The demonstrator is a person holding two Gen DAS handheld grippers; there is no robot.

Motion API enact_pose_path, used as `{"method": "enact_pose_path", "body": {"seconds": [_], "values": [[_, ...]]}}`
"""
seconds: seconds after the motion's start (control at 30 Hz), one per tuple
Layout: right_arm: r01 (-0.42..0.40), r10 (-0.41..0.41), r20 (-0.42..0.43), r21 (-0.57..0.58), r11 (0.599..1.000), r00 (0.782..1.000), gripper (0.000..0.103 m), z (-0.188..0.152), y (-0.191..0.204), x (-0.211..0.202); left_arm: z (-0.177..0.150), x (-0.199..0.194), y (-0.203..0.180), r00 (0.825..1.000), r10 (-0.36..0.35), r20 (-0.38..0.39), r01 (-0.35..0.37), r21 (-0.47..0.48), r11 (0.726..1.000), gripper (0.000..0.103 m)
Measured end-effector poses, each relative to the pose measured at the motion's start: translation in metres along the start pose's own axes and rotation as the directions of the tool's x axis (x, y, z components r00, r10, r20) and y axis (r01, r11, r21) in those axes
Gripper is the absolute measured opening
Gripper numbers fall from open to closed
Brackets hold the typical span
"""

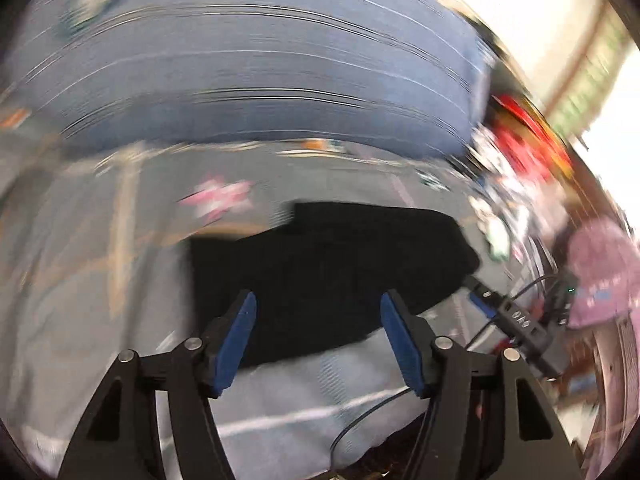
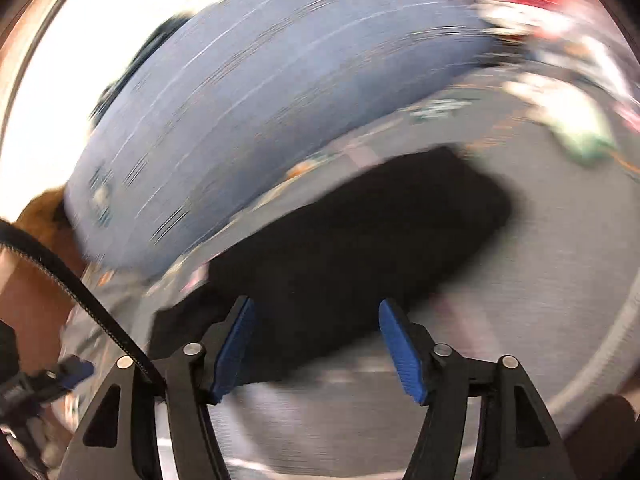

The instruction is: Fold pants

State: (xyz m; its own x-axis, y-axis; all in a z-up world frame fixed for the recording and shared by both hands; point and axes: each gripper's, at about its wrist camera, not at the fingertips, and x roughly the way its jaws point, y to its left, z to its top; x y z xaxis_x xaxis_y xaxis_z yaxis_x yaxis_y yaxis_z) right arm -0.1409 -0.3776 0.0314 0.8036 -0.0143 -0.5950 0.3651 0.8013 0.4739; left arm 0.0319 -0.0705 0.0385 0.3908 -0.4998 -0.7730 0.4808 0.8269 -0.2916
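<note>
Black hand-held gripper (image 1: 318, 300), blue pads (image 1: 236, 344)

blur: bedding (image 1: 248, 60), red clutter (image 1: 524, 136) smeared — unreadable | pants (image 2: 340, 248) — folds indistinct, edges blurred

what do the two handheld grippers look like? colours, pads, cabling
Both match: the left gripper and right gripper have black angular linkage arms with silver pivot pins and ribbed blue pads on the fingers. A thin black cable loops below the left gripper; a thicker ribbed black cable runs beside the right.
</note>
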Motion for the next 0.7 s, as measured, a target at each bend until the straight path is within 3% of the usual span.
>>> {"method": "enact_pose_path", "body": {"seconds": [0.17,0.4,0.6,0.7], "values": [[-0.029,0.027,0.016,0.187,0.982,1.0,0.073,0.009,-0.056,0.005,0.058,0.076,-0.078,0.995,-0.021,-0.094,0.037,0.178,0.983,0.064],[-0.092,0.086,0.039,0.202,0.975,0.996,0.073,0.026,-0.072,0.019,0.102,0.201,-0.162,0.965,-0.021,-0.262,0.108,0.323,0.94,0.064],[-0.101,0.093,0.061,0.133,0.986,0.994,0.073,0.031,-0.062,0.035,0.117,0.289,-0.203,0.917,-0.019,-0.398,0.18,0.371,0.911,0.064],[-0.108,0.099,0.079,0.118,0.987,0.992,0.073,0.031,-0.058,0.039,0.112,0.319,-0.215,0.879,-0.003,-0.477,0.219,0.397,0.891,0.065]]}}
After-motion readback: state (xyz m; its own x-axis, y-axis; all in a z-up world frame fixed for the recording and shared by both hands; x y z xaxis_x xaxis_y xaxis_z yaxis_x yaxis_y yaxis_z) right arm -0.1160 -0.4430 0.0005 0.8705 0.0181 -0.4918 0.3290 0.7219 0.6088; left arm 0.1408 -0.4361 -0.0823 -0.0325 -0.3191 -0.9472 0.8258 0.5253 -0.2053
